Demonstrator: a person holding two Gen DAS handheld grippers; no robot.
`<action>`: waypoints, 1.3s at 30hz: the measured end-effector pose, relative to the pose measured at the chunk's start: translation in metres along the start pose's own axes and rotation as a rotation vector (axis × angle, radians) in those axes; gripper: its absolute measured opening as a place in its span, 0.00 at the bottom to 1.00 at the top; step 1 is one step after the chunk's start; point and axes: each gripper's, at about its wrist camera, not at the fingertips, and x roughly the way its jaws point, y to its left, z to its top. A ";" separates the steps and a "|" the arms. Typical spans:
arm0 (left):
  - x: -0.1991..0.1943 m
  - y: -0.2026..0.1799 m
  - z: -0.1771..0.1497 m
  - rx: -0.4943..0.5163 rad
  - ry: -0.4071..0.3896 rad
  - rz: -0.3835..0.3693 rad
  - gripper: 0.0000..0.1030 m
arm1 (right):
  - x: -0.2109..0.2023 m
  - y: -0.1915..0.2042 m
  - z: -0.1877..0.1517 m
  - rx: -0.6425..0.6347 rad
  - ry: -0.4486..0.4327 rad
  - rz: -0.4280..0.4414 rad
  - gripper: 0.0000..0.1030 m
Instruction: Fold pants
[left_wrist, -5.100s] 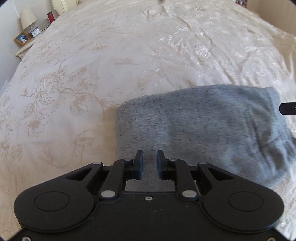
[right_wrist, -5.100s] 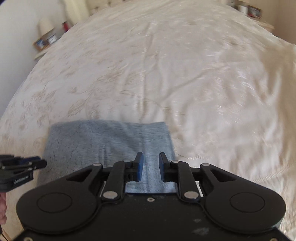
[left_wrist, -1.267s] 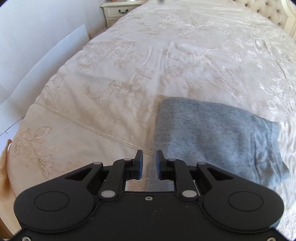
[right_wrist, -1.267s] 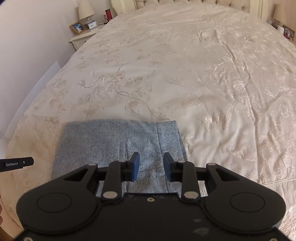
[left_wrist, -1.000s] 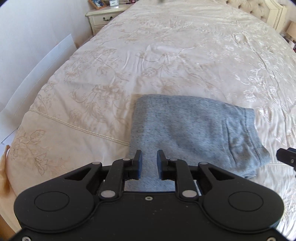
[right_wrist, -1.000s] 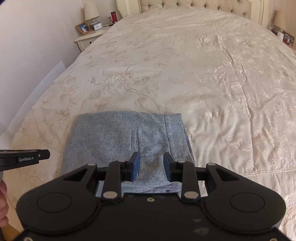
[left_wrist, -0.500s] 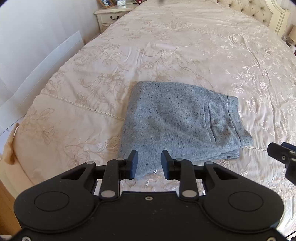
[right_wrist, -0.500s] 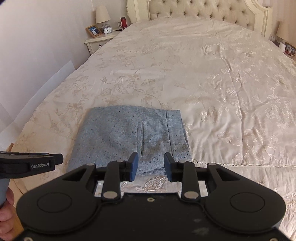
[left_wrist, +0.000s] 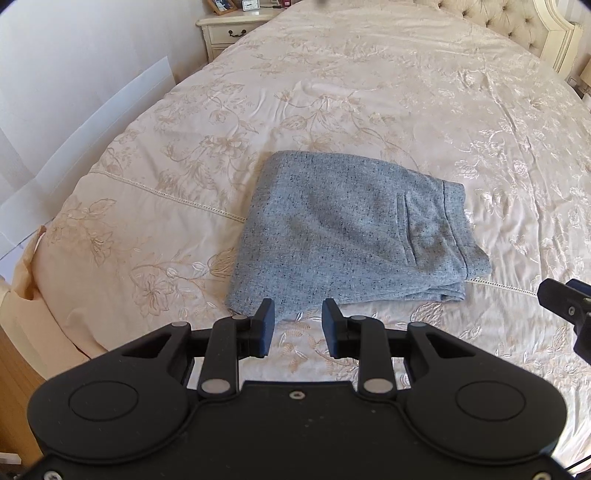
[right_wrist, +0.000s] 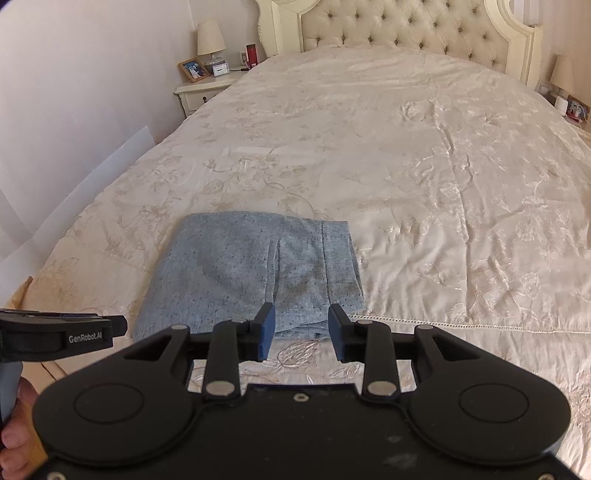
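Observation:
The grey pants lie folded into a compact rectangle on the cream bedspread, near the bed's foot; the waistband and a pocket seam face right. My left gripper hovers open just short of the pants' near edge, with nothing between its fingers. In the right wrist view the pants sit ahead and slightly left. My right gripper is over their near edge without touching; its jaws are opening and hold nothing. The left gripper pokes in from the left, held by a hand.
A tufted headboard closes the far end of the bed. A nightstand with a lamp, a photo frame and a clock stands at the far left by the wall. The bed's corner drops off at the lower left.
Both grippers have drawn back from the pants and risen, so more of the bed shows. Their jaws stand wider than before. The folded pants have stayed in place.

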 end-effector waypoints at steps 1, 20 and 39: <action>0.000 0.000 0.000 0.000 -0.001 -0.001 0.38 | -0.001 0.000 0.000 -0.002 -0.002 0.002 0.33; -0.009 -0.005 -0.002 0.029 -0.023 -0.005 0.38 | -0.010 0.002 -0.004 -0.003 -0.031 0.001 0.34; -0.010 -0.007 -0.002 0.037 -0.034 -0.009 0.38 | -0.009 0.005 -0.001 -0.003 -0.035 0.005 0.34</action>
